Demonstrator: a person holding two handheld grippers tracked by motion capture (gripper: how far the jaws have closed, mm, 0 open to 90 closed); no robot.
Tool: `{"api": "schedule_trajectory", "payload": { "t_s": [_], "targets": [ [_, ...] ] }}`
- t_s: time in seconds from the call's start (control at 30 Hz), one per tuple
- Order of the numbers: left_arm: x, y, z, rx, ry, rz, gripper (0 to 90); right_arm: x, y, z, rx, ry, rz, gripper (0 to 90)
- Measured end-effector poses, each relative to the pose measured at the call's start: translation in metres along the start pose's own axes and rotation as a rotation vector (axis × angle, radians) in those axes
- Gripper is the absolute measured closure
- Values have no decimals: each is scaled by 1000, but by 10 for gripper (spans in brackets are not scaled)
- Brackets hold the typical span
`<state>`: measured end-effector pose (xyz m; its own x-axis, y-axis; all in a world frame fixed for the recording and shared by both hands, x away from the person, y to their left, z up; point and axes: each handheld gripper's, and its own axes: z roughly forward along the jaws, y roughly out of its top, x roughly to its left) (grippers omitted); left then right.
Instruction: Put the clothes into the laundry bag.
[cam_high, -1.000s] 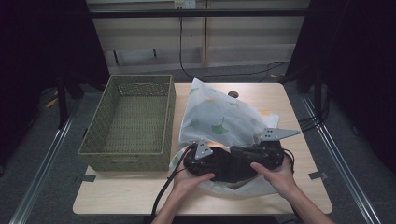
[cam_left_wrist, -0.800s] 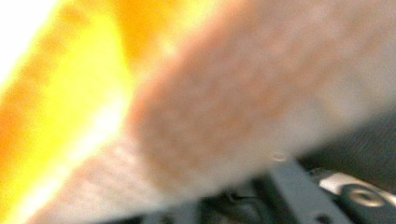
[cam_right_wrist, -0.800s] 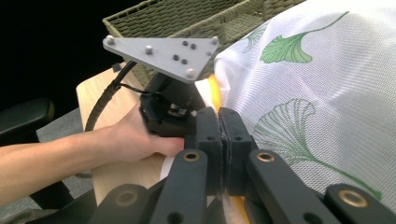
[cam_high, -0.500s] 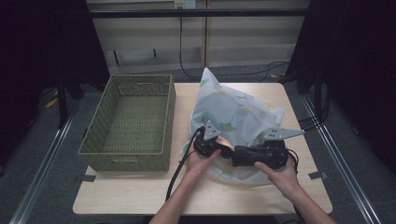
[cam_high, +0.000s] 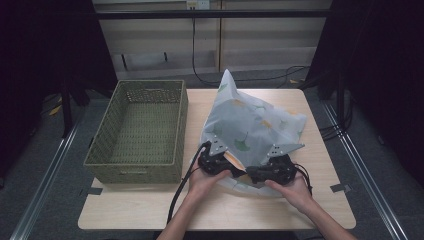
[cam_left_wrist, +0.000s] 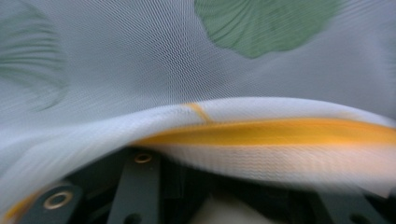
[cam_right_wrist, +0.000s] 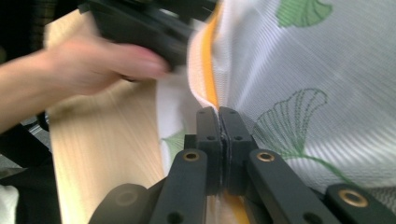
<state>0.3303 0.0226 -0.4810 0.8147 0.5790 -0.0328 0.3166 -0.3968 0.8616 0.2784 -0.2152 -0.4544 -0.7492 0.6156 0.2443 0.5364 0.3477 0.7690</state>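
Since a second ago you have lifted the cloth (cam_high: 250, 125) into a peak above both grippers. Your right gripper (cam_right_wrist: 218, 122) is clamped on its orange-trimmed edge; the left gripper (cam_high: 216, 159) lies under fabric, jaws indiscernible. Likely folding underway.

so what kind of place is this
Probably a lab or data-recording setup, not a home: a small wooden table under a fixed overhead camera, dark curtains at the sides, cables across the floor, and a person working a cloth with handheld grippers beside a basket.
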Motion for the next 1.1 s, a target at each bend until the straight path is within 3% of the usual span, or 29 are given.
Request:
{"api": "schedule_trajectory", "payload": {
  "t_s": [0.17,0.23,0.3,0.37,0.43,0.47,0.57,0.63,0.67,0.73,0.87,0.9,1.03,1.1],
  "targets": [
    [-12,-15,-32,-13,-49,16,557,-3,-2,4,12,-5,10,882],
    [-16,-18,-37,-22,-68,29,587,-3,-2,5,15,-9,6,882],
    [-30,-25,-42,9,-157,120,544,-3,-1,7,19,-5,6,881],
    [-35,-27,-38,30,-201,139,469,-4,1,8,18,-3,9,882],
    [-42,-28,-32,48,-209,176,411,-3,3,9,11,5,6,883],
    [-44,-29,-28,62,-232,190,387,-2,4,9,7,13,5,883],
    [-48,-30,-19,149,-216,225,372,3,9,9,-9,42,-6,884],
    [-50,-33,-13,196,-150,243,429,6,10,11,-7,57,-15,884],
    [-51,-34,-13,195,-132,254,460,6,9,12,0,63,-15,884],
    [-50,-34,-13,201,-95,245,599,5,8,16,15,64,-12,883],
    [-49,-35,-12,196,-123,218,859,-1,4,25,48,60,6,883],
    [-47,-35,-13,207,-129,208,885,-2,4,27,54,59,6,883],
    [-44,-36,-16,129,-221,132,900,-6,3,37,87,40,4,883],
    [-46,-32,-18,121,-240,132,900,-11,3,42,102,28,22,882]
  ]
}}
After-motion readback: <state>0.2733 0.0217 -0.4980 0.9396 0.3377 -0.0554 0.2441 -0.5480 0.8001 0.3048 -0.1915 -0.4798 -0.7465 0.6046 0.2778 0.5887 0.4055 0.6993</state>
